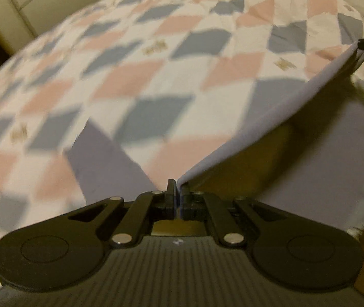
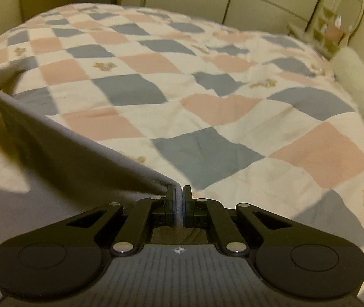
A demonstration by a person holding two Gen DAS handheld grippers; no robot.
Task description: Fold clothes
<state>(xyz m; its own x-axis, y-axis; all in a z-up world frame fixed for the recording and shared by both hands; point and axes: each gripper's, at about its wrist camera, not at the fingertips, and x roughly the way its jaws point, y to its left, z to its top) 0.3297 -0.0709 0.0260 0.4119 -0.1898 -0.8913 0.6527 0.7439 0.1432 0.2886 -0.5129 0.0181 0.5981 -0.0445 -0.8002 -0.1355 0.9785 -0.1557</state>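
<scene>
Above the checked bedspread (image 2: 207, 81), both tongs, left (image 1: 178, 194) and right (image 2: 179, 199), clamp a grey-lilac garment (image 1: 258, 117) (its edge stretched taut, running toward two o'clock in the left view).

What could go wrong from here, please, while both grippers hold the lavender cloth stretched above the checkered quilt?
1. The left gripper pinches only the very edge of the lavender cloth; a tug might pull it free.
2. The right gripper also grips a thin edge, so uneven pulling could skew the fold.
3. The checkered quilt below is wrinkled; the cloth may land creased.
</scene>
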